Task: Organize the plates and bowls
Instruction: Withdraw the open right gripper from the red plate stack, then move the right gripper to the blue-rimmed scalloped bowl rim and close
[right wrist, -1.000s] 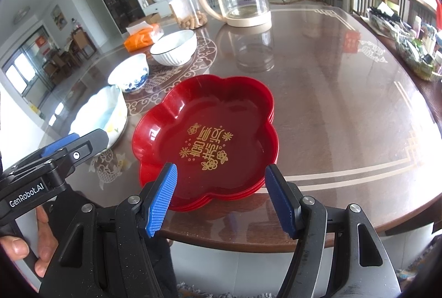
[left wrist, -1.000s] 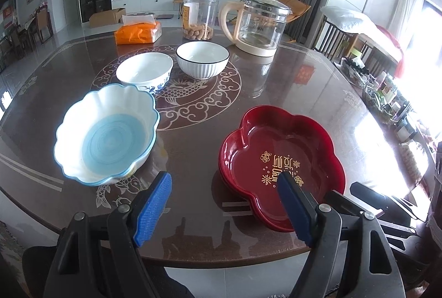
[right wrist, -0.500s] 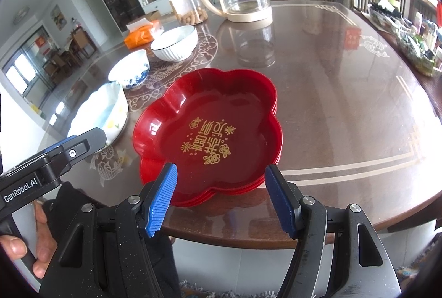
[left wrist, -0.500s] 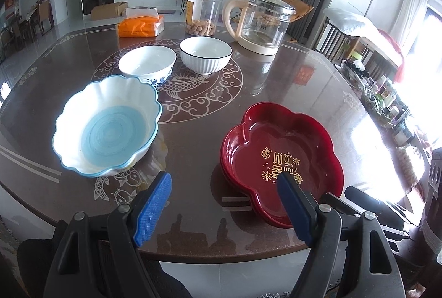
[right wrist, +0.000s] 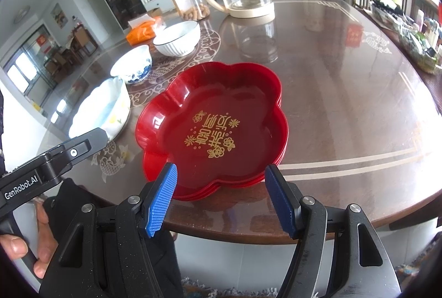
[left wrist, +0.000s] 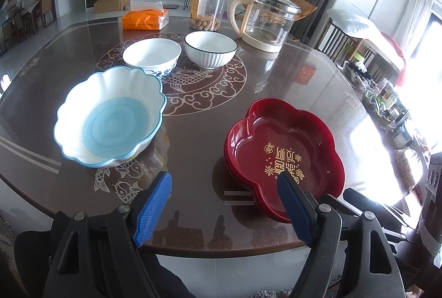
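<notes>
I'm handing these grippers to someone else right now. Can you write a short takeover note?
Left gripper: open, empty, at the table's near edge.
Right gripper: open, empty, just short of the stacked red flower-shaped plates.
Bowls stand separately: scalloped blue-and-white bowl near left, blue-patterned bowl and ribbed white bowl further back.
Done: plates look stacked.
Left: the bowls, not yet nested.
</notes>
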Action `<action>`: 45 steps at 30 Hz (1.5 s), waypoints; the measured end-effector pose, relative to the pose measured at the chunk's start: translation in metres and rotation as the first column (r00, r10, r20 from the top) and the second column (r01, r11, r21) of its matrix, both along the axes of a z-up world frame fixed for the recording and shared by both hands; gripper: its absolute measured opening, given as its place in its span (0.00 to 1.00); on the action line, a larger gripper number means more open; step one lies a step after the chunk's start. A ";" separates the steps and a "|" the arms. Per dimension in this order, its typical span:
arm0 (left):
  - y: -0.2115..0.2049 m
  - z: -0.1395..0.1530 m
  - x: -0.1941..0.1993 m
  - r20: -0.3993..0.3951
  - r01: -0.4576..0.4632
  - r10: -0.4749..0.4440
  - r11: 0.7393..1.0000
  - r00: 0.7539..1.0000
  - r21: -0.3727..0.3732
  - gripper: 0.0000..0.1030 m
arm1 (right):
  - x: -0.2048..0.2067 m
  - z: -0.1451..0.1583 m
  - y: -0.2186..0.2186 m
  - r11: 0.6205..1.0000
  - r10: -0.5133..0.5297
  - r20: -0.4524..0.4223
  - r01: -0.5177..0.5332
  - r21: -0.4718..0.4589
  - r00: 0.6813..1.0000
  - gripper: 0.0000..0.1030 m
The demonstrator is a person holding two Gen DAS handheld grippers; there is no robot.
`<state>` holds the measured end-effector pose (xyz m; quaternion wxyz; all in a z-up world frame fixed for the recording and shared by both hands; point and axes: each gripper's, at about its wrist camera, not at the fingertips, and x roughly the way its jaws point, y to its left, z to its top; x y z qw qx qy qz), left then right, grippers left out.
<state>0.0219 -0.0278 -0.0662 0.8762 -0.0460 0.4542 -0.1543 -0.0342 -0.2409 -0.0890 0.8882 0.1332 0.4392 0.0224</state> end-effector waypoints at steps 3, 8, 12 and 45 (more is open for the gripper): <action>0.001 0.001 -0.002 0.004 -0.003 0.003 1.000 1.000 0.002 0.76 | -0.001 0.000 0.000 1.000 0.000 0.003 0.000 0.003 1.000 0.68; 0.002 0.000 -0.008 0.006 -0.009 0.009 1.000 1.000 0.006 0.76 | -0.007 0.003 -0.002 1.000 -0.006 0.024 0.006 0.003 1.000 0.68; 0.007 -0.005 -0.011 -0.006 -0.017 0.017 1.000 1.000 0.000 0.76 | -0.009 0.003 -0.004 1.000 -0.016 0.026 0.016 0.002 1.000 0.68; 0.091 -0.013 -0.009 -0.056 -0.244 0.240 0.965 0.969 -0.095 0.76 | 0.067 -0.047 0.097 0.853 0.286 -0.130 -0.315 -0.416 0.949 0.69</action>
